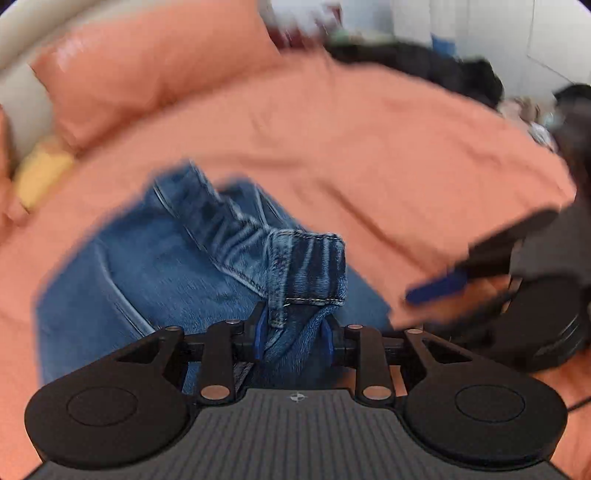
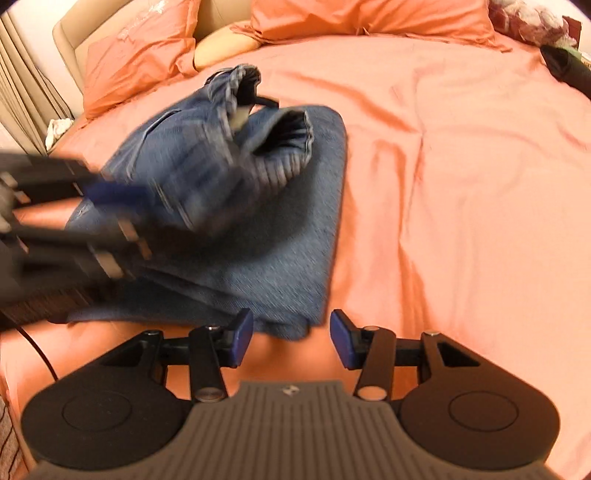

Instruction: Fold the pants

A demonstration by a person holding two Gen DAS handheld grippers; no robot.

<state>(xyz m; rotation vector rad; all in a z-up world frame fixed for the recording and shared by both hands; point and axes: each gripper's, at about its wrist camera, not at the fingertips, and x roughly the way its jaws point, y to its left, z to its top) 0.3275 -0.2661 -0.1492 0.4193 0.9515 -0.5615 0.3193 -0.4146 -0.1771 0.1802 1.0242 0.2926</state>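
Note:
Blue denim pants [image 2: 258, 221] lie partly folded on an orange bedsheet [image 2: 461, 184]. My left gripper [image 1: 295, 336] is shut on a bunched hem of the pants [image 1: 306, 266] and holds it lifted above the folded part. In the right wrist view the left gripper [image 2: 122, 206] is blurred at the left, with the cuffs [image 2: 280, 147] raised over the lower layer. My right gripper [image 2: 291, 339] is open and empty, just in front of the near corner of the pants. It shows blurred at the right in the left wrist view [image 1: 443, 288].
Orange pillows [image 2: 140, 55] and a beige headboard [image 2: 74, 33] are at the bed's far end, with a yellow cushion [image 2: 221, 48] between them. Dark clothing [image 2: 569, 66] lies at the far right edge. A curtain [image 2: 22, 92] hangs at the left.

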